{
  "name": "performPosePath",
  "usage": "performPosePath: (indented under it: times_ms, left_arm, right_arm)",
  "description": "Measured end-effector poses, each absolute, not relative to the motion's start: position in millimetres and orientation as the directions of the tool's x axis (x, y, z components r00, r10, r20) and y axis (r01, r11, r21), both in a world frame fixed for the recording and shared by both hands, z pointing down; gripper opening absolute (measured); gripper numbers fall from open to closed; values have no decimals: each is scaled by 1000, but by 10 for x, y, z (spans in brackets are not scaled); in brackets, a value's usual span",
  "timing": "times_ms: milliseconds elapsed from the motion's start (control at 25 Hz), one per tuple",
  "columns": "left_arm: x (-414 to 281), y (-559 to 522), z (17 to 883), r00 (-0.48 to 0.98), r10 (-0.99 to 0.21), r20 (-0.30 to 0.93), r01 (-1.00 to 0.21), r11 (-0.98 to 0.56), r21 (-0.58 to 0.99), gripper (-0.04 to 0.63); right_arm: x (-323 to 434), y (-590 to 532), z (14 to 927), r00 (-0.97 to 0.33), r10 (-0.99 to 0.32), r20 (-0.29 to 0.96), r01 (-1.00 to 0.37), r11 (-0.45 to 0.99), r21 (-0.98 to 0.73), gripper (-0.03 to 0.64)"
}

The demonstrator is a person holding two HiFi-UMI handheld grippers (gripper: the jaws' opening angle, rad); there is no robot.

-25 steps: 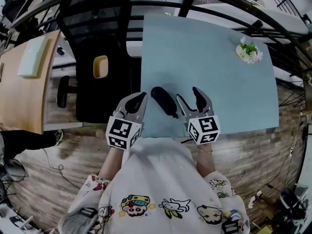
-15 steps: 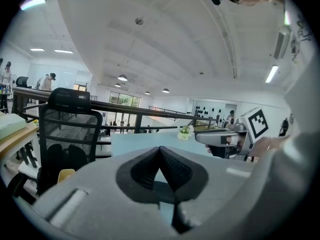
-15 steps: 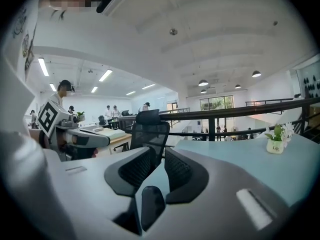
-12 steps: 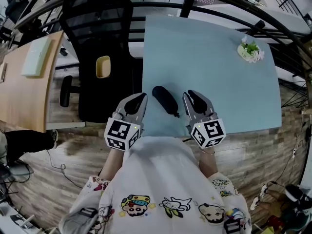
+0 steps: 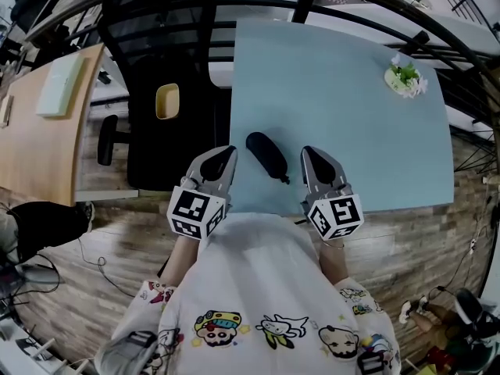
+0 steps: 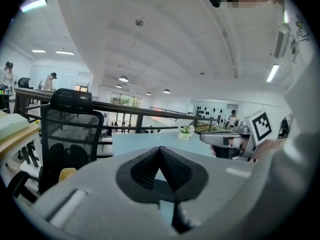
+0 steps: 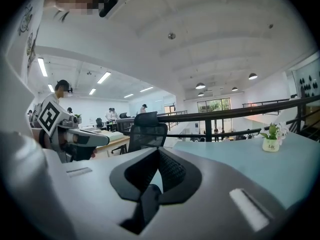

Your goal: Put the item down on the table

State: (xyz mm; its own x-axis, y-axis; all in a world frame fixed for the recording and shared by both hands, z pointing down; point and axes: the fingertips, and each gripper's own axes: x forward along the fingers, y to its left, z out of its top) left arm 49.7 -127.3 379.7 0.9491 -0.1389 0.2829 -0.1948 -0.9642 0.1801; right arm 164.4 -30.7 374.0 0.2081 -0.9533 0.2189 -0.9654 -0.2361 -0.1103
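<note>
Item (image 5: 266, 155) on blue table (image 5: 351, 108)

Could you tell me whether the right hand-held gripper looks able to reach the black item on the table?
Probably yes. The black item lies on the bare table just beside the right hand-held gripper, with nothing between them. Its jaws are shut, though, so they would have to open first.

At six o'clock the shirt (image 5: 258, 276) hides the near edge of the surface (image 5: 351, 108); print on the flowerpot (image 7: 270, 145) is unreadably small.
</note>
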Motion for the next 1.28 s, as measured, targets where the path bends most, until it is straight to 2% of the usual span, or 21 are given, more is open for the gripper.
performPosePath:
  times_ms: [520,1280]
  left_arm:
    - [423,-1349,3845,945,-146,292,-209,-957,199,-2]
    - [432,-1358,3900,942,-143,305,-213,-954,211,-2]
  right_arm:
    - [1742,-288,3756,261,-936,236,-953,-288,-88,9]
    - [1735,-281,3840,244,-929,278,-958,-275,-79,9]
